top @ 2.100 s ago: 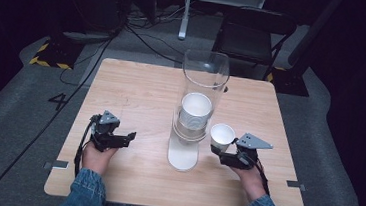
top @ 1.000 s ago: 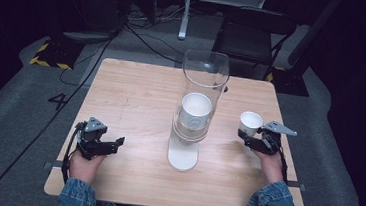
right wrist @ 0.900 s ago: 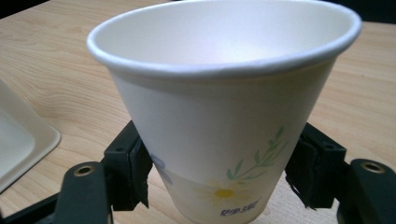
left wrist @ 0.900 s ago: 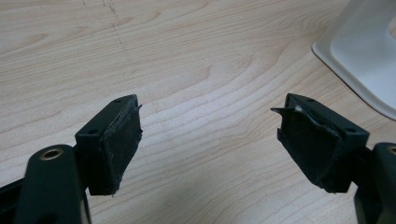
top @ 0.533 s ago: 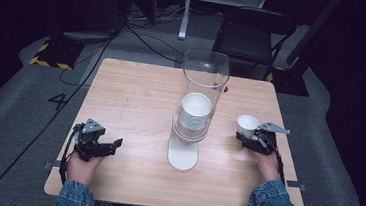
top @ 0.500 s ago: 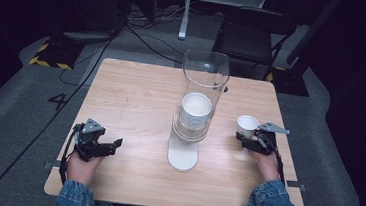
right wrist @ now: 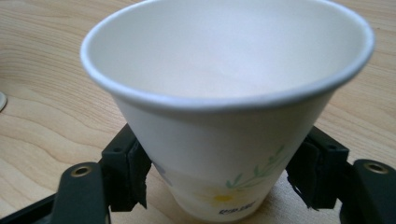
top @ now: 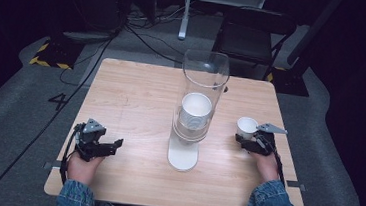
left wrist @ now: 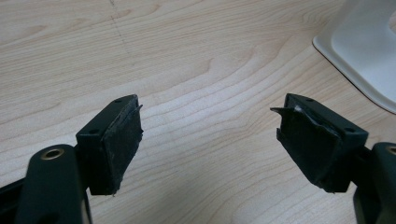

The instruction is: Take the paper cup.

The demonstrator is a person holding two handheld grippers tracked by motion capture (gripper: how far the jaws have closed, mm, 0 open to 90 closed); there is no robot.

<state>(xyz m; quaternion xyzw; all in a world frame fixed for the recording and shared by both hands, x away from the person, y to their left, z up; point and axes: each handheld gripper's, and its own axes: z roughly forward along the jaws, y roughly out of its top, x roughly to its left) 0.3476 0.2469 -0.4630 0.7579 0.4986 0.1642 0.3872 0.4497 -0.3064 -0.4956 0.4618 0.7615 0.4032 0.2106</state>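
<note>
A white paper cup (top: pixel 246 125) with a flower print stands upright on the wooden table (top: pixel 136 94) at the right, its base on or just above the wood. My right gripper (top: pixel 244 137) holds it low on the wall; in the right gripper view both pads (right wrist: pixel 133 172) touch the cup (right wrist: pixel 224 135). Its jaws have just been opening a little, with the cup still between them. My left gripper (top: pixel 117 145) rests at the front left, and the left gripper view shows its jaws (left wrist: pixel 210 140) wide open over bare wood with nothing between them.
A tall clear tube (top: pixel 204 80) holding a stack of white cups (top: pixel 195 111) stands mid-table on a white base (top: pixel 182 155), whose corner (left wrist: pixel 364 42) lies ahead of the left gripper. A dark chair (top: pixel 255 34) and cables lie beyond the far edge.
The right gripper carried the cup from beside the tube out to the right, then lowered it toward the table. The left hand drew back to the left and has stayed still since.
</note>
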